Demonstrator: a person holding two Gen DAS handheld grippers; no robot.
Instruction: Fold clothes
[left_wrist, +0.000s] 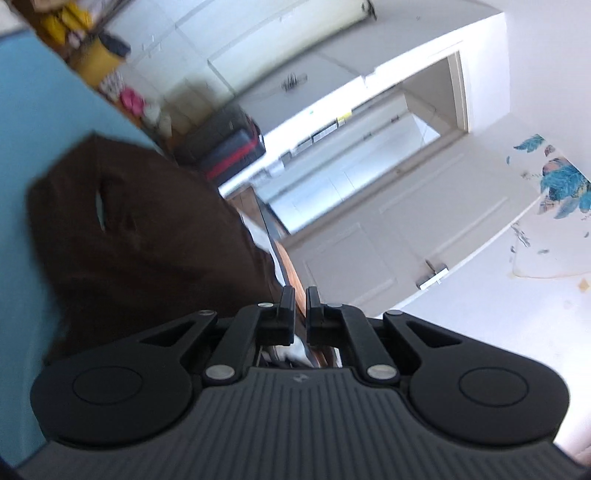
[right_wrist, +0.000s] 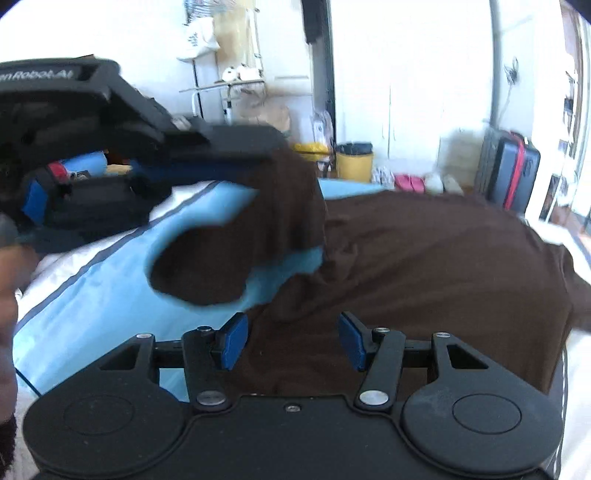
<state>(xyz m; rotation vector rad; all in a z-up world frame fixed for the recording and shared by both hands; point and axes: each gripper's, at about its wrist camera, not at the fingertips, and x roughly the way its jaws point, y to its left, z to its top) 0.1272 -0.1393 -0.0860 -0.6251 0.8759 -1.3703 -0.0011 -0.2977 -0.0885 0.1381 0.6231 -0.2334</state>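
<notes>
Left claw (right_wrist: 258, 162) is seen clenched on a lifted sleeve of the brown T-shirt (right_wrist: 424, 273), while the right claw (right_wrist: 291, 341) is held released above it.

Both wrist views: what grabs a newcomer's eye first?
The dark brown garment dominates the right wrist view, spread over a light blue sheet, one part lifted at left by the left gripper. The right gripper hangs open over the cloth in the foreground. In the left wrist view, the tilted room with its bright doorway stands out.
</notes>
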